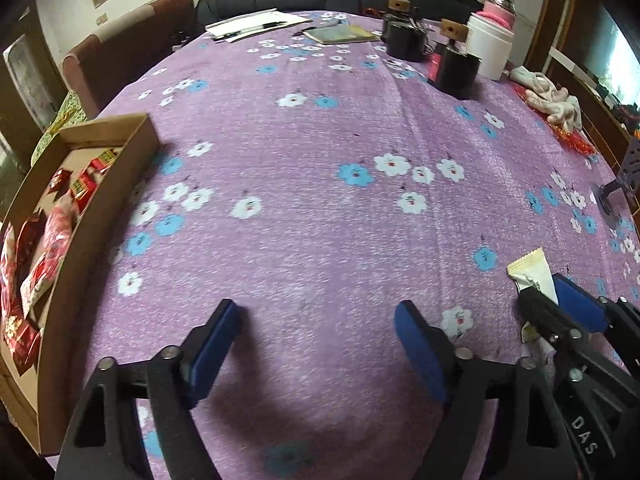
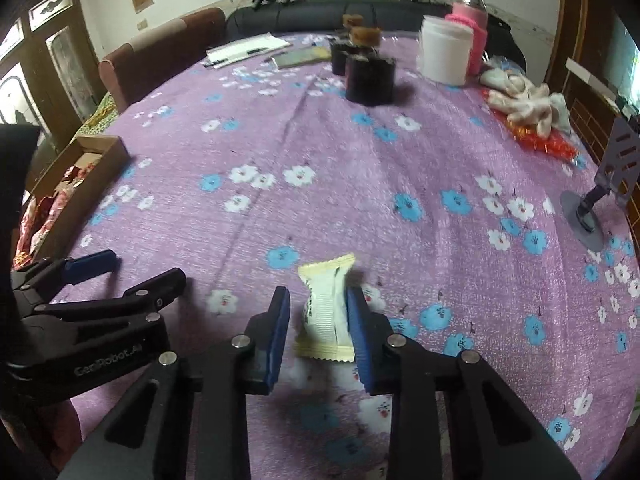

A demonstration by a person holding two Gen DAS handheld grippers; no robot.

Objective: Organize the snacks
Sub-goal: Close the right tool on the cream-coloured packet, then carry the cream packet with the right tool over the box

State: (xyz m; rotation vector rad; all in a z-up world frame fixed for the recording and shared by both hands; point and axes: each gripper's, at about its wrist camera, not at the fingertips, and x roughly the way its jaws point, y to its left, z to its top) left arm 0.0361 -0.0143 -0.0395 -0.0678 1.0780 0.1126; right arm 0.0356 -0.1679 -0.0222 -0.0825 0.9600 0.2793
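Observation:
A cream snack packet stands tilted between the blue pads of my right gripper, which is shut on it just above the purple flowered tablecloth. In the left wrist view the same packet sticks out of the right gripper at the lower right. My left gripper is open over bare cloth with nothing between its pads; it also shows at the left of the right wrist view. A shallow cardboard box at the table's left edge holds several red snack packets.
Two black cylinders with wooden tops, a white container and a pink bottle stand at the back right. Pale gloves and a grey stand sit along the right edge. Papers lie at the far end.

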